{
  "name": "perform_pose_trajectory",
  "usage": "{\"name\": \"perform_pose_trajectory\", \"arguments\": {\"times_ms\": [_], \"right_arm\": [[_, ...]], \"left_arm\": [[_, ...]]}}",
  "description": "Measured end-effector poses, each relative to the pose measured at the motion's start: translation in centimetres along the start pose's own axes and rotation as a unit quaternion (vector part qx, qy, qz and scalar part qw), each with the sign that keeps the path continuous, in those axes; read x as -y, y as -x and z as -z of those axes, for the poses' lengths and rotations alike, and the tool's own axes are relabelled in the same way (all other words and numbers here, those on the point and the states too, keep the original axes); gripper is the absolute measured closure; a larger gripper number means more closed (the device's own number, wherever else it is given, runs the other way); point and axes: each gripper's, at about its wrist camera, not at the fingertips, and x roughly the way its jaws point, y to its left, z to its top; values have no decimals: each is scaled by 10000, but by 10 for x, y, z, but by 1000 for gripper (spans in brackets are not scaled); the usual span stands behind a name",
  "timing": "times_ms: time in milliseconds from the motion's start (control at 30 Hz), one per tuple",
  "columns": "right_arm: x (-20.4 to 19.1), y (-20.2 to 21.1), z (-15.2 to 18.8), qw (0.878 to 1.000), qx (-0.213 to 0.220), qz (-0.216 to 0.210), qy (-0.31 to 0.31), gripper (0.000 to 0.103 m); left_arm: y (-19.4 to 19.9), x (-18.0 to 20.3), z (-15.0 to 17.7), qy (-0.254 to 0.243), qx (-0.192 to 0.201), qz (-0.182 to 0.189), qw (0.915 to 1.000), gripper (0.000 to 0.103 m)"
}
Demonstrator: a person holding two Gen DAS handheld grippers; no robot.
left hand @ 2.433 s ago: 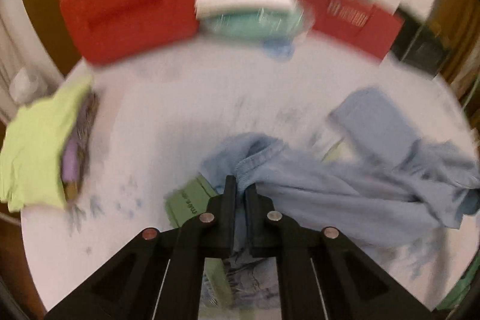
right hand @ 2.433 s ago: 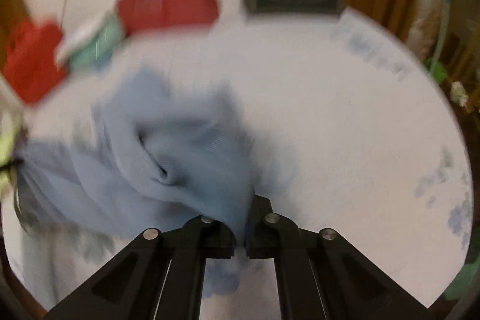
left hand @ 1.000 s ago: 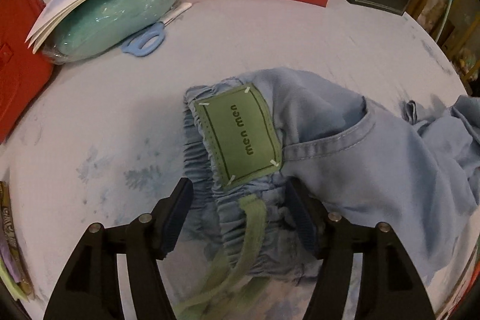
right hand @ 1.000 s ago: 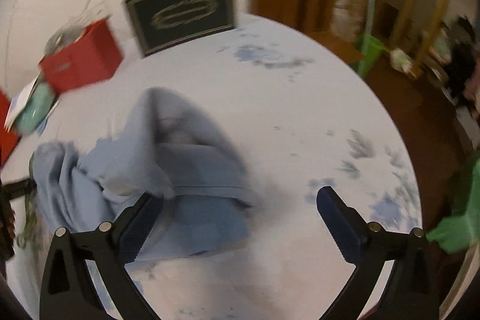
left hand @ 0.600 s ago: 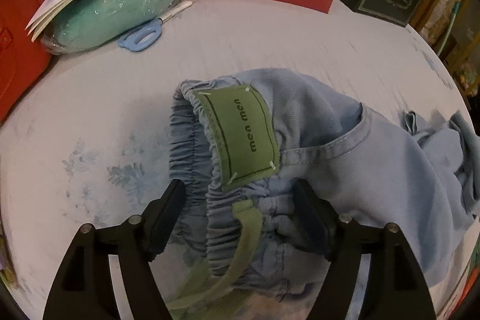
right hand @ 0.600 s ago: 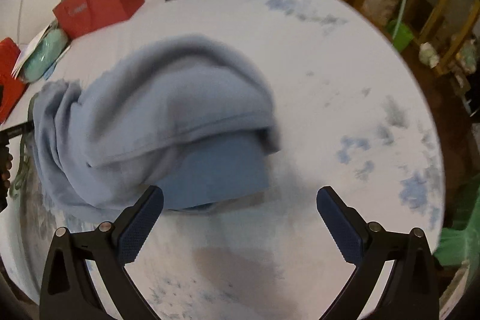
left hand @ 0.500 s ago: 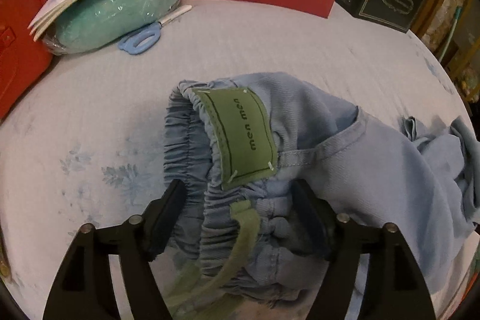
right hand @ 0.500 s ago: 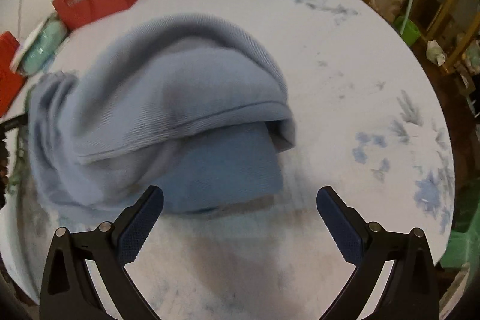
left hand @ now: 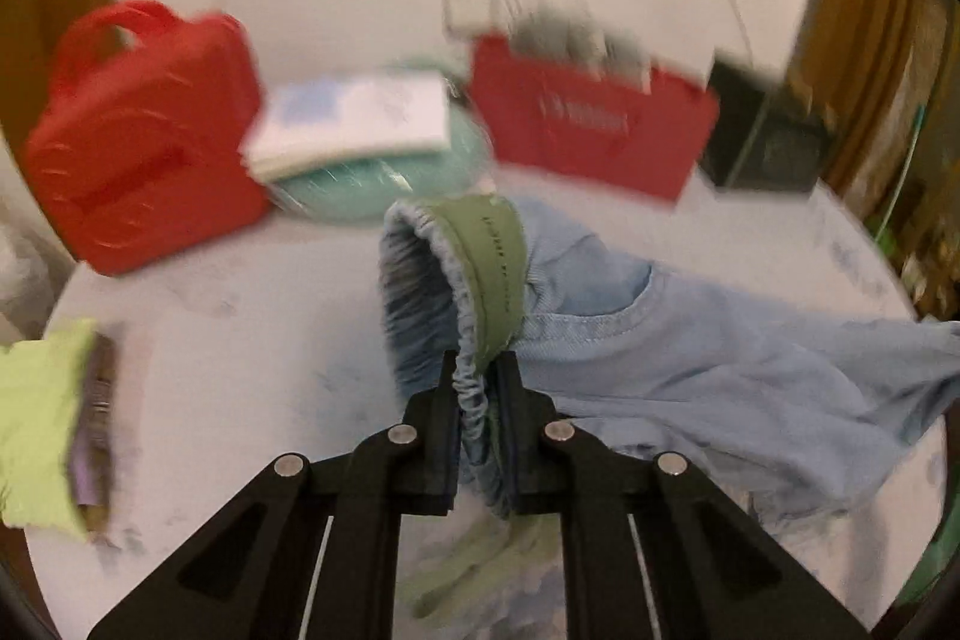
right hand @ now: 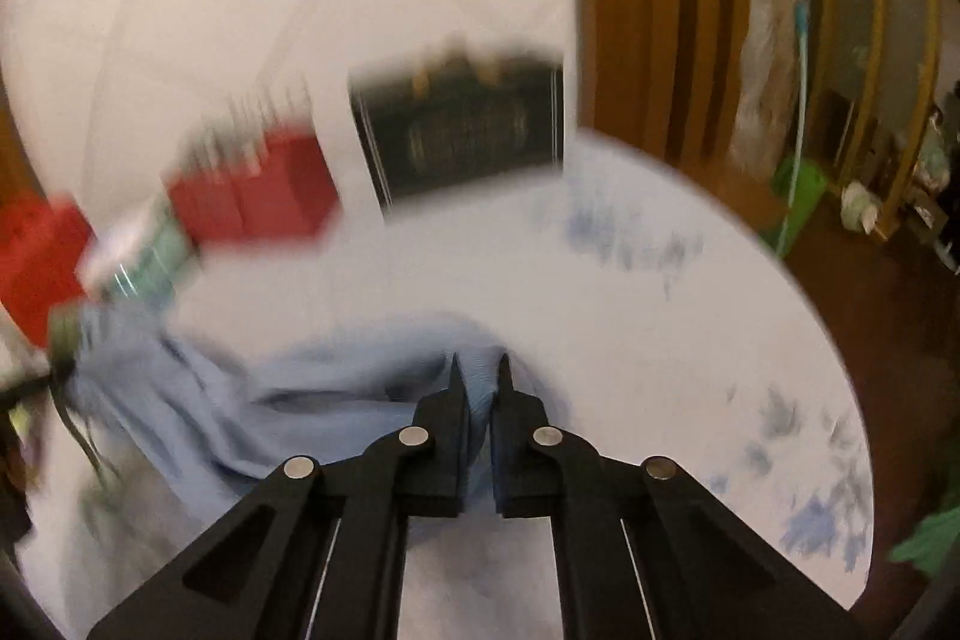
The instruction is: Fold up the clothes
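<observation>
Clamping the blue trousers [left hand: 690, 358], the left tool [left hand: 478, 370] grips the waistband at lower centre, the right tool [right hand: 478, 370] a fold; both should lift evenly, keeping cloth taut.

1. The left gripper [left hand: 478, 376] is matte black, with two flat, straight fingers [left hand: 445, 400] that taper toward their tips.
2. Behind its fingers, two angled black linkage arms spread outward on each side, each pinned with a round silver screw head.
3. Further back from the fingers, the outer arms have long triangular cut-outs, and thin pale lines run along the inner bars.
4. The right gripper [right hand: 478, 376] has the same build: black fingers [right hand: 456, 394] with pointed tips, four silver screw heads, triangular cut-outs behind.
</observation>
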Motion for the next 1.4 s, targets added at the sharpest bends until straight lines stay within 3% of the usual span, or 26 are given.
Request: {"name": "perform_pose_trajectory", "arguments": {"times_ms": [133, 233, 267, 300, 367, 433, 500, 567, 733, 867, 1000, 1233, 1300, 1333, 1367, 1400], "right_arm": [[-17, 19, -28, 9991, 203, -87, 350, 99], [-36, -10, -40, 9984, -25, -277, 489, 96], [-42, -25, -44, 9983, -125, -311, 468, 79], [-49, -39, -45, 9981, -234, -295, 495, 41], [-62, -71, -41, 9964, -497, -201, 660, 13], [-66, -91, -31, 9947, -792, -129, 639, 14], [-67, -104, -20, 9927, -1039, -106, 610, 13], [-66, -108, -4, 9901, -1250, -147, 627, 13], [-62, -108, 48, 9796, -1870, -210, 708, 10], [-58, -110, 87, 9717, -2299, -240, 482, 4], [-62, -111, 105, 9676, -2483, -412, 179, 0], [-78, -129, 122, 9618, -2689, -512, -16, 0], [-83, -139, 125, 9618, -2701, -436, -38, 1], [-87, -143, 125, 9637, -2651, -322, 65, 13], [-91, -146, 126, 9656, -2588, -189, 195, 61], [-96, -148, 125, 9666, -2529, 29, 407, 86]], "left_arm": [[62, -41, -19, 324, 592, -298, 9973, 94], [62, -71, -33, 432, 464, -641, 9959, 94], [50, -78, -35, 455, 323, -779, 9954, 93], [36, -86, -36, 482, 166, -914, 9945, 92], [-5, -104, -34, 576, -256, -1153, 9913, 87], [-43, -117, -24, 670, -692, -1252, 9874, 76], [-65, -124, -9, 690, -969, -1140, 9863, 59], [-77, -126, 7, 654, -1149, -1003, 9861, 48], [-100, -118, 49, 496, -1677, -661, 9824, 43], [-98, -109, 72, 311, -1774, -754, 9808, 42], [-90, -111, 84, 329, -1764, -628, 9818, 32], [-106, -112, 96, 727, -1914, -363, 9781, 27], [-110, -105, 97, 718, -1827, -596, 9787, 30], [-109, -98, 96, 653, -1763, -712, 9796, 34], [-108, -92, 95, 590, -1706, -806, 9803, 58], [-104, -87, 92, 534, -1677, -818, 9810, 64]]}}
